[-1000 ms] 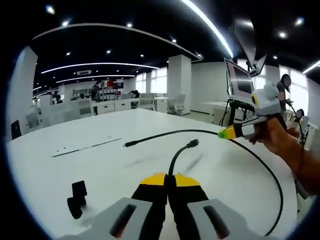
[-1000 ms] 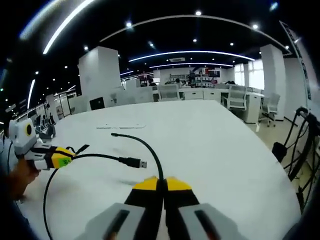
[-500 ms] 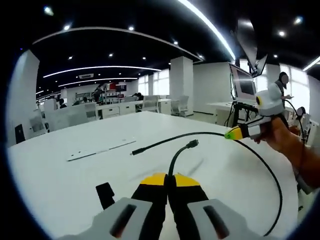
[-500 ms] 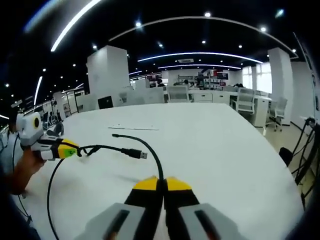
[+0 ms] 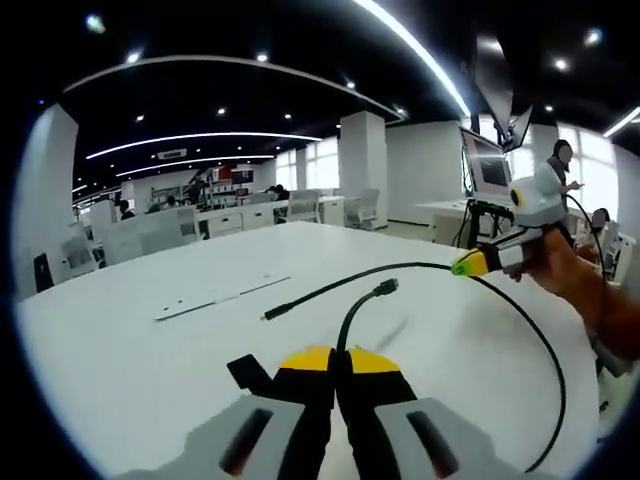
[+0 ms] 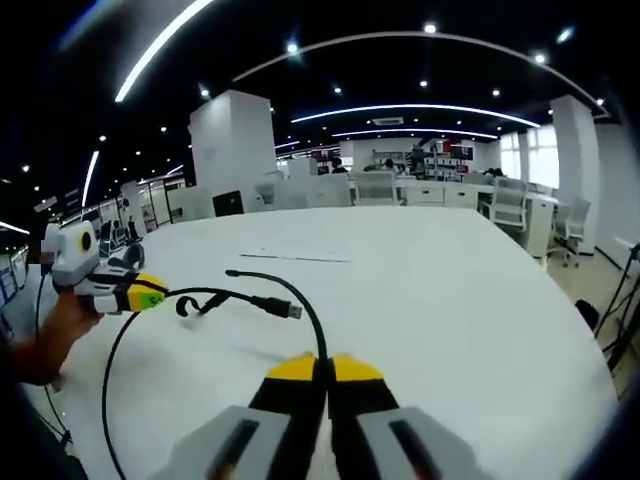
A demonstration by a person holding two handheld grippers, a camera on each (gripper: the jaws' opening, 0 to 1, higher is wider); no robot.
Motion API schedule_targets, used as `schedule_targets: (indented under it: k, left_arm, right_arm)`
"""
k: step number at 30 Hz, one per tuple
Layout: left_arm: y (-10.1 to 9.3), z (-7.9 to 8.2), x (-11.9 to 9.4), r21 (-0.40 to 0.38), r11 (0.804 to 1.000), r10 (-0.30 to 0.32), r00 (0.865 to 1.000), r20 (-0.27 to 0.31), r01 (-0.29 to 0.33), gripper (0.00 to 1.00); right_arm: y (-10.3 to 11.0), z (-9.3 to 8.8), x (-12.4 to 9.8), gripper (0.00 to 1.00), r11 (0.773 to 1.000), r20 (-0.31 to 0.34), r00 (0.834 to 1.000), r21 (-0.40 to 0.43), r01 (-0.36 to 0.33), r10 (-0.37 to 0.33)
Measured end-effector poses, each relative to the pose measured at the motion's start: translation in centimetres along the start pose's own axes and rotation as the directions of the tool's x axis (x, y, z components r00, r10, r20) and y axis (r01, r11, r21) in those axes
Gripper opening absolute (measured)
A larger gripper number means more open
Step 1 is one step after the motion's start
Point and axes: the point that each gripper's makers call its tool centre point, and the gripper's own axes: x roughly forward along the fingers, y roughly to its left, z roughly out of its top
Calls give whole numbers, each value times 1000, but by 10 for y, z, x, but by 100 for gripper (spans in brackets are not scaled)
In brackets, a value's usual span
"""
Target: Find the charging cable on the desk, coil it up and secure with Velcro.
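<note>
A black charging cable (image 5: 548,352) hangs between both grippers over a white table (image 5: 120,350). My left gripper (image 5: 335,352) is shut on it near one end, and the larger plug (image 5: 385,288) sticks out ahead of the jaws. My right gripper (image 5: 462,266) comes in from the right, shut on the cable near the other end, whose thin plug (image 5: 270,316) points left. The slack bows down to the right. A black Velcro strap (image 5: 245,370) lies on the table by my left jaws. In the right gripper view, the right gripper (image 6: 322,360) holds the thin-plug end (image 6: 232,272) and the left gripper (image 6: 150,292) holds the USB plug (image 6: 286,309).
A thin white strip (image 5: 222,296) lies farther back on the table. A monitor on a stand (image 5: 483,165) rises behind the right gripper. A hand (image 5: 575,285) holds the right gripper, and another hand (image 6: 55,330) holds the left one. Office desks and chairs (image 6: 375,188) stand far behind.
Both grippers stay shut on the cable and have shifted only slightly. In the left gripper view the picture has swung, so the Velcro strap now shows closer to my left jaws.
</note>
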Motion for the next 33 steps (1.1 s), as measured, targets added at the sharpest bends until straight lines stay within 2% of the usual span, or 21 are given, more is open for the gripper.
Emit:
schedule_targets:
  k: [10, 16, 33]
  left_arm:
    - [35, -9, -18, 22, 999, 31, 999, -14, -31, 4]
    - [50, -9, -19, 32, 999, 31, 999, -19, -30, 4]
    - [75, -39, -24, 48, 999, 22, 996, -83, -18, 4]
  right_arm:
    - [26, -2, 18, 4, 999, -10, 999, -4, -44, 44]
    - [40, 1, 27, 4, 998, -13, 998, -11, -64, 64]
    - [67, 2, 47, 4, 993, -28, 993, -21, -115, 115]
